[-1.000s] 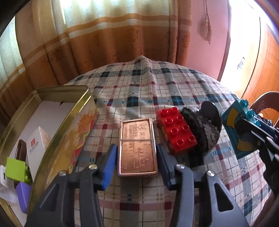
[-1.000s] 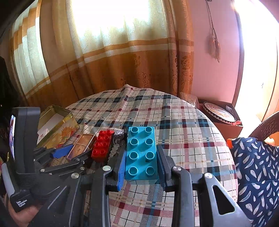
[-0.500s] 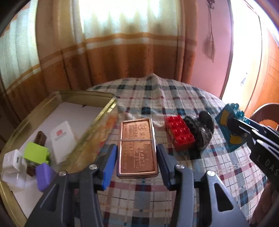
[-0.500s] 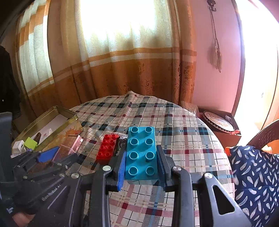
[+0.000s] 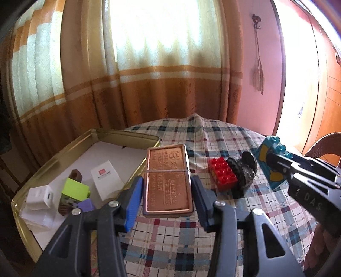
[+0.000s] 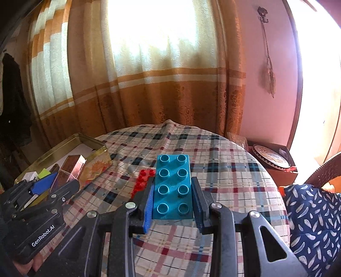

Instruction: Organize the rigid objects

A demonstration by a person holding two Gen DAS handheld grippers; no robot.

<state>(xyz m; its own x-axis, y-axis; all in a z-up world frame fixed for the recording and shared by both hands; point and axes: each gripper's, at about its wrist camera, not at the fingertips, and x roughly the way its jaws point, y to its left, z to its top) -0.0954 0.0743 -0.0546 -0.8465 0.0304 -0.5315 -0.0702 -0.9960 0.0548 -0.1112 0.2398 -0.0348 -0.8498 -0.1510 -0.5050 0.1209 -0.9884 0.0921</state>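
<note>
While several pieces already sit in the gold tin (image 5: 127, 136) at my ten o'clock, my left gripper (image 5: 166, 198) clamps the copper case (image 5: 167, 181), my right gripper (image 6: 173, 200) the teal brick (image 6: 172, 185) — a red brick (image 5: 222, 175) at two o'clock waits.

Window: upper centre of both views, strong daylight glowing through the cloth.
Curtains (image 6: 149, 85): cream above, orange-brown below, pale stripes across, hanging in folds over the whole left and centre.
Wall (image 6: 264, 102): pink, right of the curtains.
Wall hook (image 6: 263, 16): upper right, with a tassel (image 6: 270, 78) dangling from it.
Door opening: far right edge, washed out by bright light, wooden frame beside it.
Table (image 6: 223, 162): round, centre, under a plaid cloth of blue, red and cream, one ridge at the far edge.
Wicker chair (image 6: 326, 170): brown, right edge.
Dark garment (image 6: 15, 102): hanging at far left of the right wrist view.
</note>
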